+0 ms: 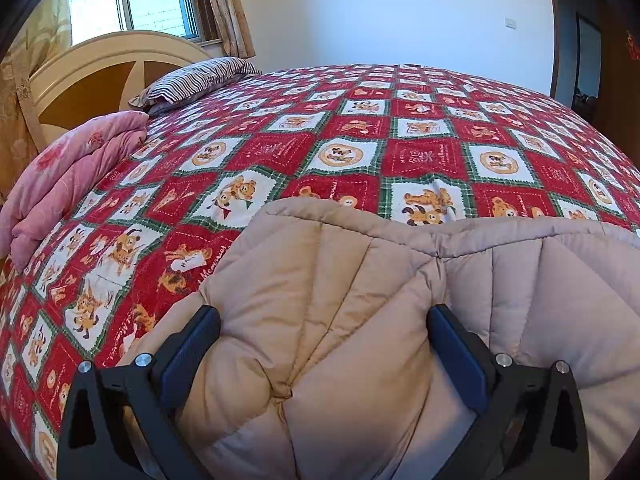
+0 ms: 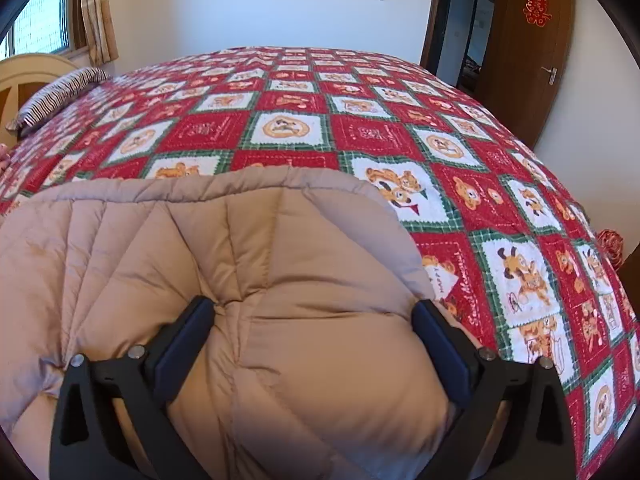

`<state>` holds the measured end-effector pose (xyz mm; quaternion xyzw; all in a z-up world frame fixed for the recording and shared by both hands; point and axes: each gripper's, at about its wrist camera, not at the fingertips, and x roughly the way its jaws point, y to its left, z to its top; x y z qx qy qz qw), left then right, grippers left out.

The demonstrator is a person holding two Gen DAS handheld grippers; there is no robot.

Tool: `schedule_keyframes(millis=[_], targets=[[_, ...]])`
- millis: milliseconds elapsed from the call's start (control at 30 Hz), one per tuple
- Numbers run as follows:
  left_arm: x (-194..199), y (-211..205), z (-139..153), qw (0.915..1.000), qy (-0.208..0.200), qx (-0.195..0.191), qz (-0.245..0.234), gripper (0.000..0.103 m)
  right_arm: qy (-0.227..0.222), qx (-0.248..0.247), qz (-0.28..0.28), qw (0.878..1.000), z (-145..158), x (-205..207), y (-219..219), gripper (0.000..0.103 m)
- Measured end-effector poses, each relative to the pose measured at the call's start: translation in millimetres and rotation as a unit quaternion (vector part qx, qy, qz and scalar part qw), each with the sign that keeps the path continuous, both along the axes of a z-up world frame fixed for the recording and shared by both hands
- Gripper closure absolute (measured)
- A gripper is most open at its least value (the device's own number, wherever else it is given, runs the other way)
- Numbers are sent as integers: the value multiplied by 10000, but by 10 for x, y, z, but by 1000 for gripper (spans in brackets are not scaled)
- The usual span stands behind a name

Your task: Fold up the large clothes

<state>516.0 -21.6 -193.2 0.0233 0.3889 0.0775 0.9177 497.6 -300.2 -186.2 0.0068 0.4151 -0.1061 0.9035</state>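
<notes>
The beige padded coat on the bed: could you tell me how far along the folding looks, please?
Done: the padded coat lies on the patterned bedspread as a bulky bundle with a rounded edge at the far side, so at least one fold seems made. In hand: the left gripper and right gripper both stand wide open, straddling the puffy fabric. Left: whether more folds are needed cannot be told; the bundle's near part is hidden.

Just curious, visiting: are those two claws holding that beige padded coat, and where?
Apparently not: the left gripper and right gripper gape wide open astride the beige coat, not pinching it.
</notes>
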Motion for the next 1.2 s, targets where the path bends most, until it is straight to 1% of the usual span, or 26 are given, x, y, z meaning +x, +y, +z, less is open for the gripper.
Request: schedule_keyframes(millis=[200,567,667,733,767,800,833,867,900,933,967,1000,1033,1100,1133,1200], targets=[[-1,0,-6,10000,-1,-13,-5,1,25,-71,-23,10000,-13,4,4,2],[2,-7,-7,10000,15,27,-8,1,131,-385,-89,9991,-35,40,71,2],[31,-4,15,9999,146,25,-64,1,172,-492,-102,9986,-42,52,90,1],[-15,90,121,9988,402,-158,-226,1,192,-590,-116,9980,-35,51,113,1],[-71,136,194,9985,415,-248,-266,1,213,-648,-124,9976,-18,47,127,1],[-191,232,340,9984,299,-357,-330,1,239,-699,-132,9972,6,42,137,1],[-295,306,457,9986,119,-373,-348,1,264,-870,-158,9957,89,18,169,2],[-406,395,565,9986,-103,-363,-362,1,225,-957,-180,9950,185,-20,211,6],[-480,464,626,9985,-254,-339,-346,1,132,-940,-226,9952,273,-58,248,8],[-537,542,658,9985,-353,-313,-276,1,-141,-724,-295,9968,437,-137,311,8],[-578,637,648,9986,-386,-330,-153,1,-416,-469,-296,9976,591,-202,409,6],[-587,692,619,9986,-363,-380,-84,1,-532,-369,-249,9976,667,-226,499,3],[-579,734,573,9986,-303,-424,-21,1,-648,-291,-73,9974,746,-221,668,1],[-533,798,417,9986,-61,-511,140,1,-637,-264,218,9974,761,-130,952,1],[-515,811,333,9983,26,-562,177,1,-571,-317,352,9972,716,-63,1111,2],[-513,783,181,9985,78,-508,170,1,-386,-414,471,9973,549,78,1307,3]])
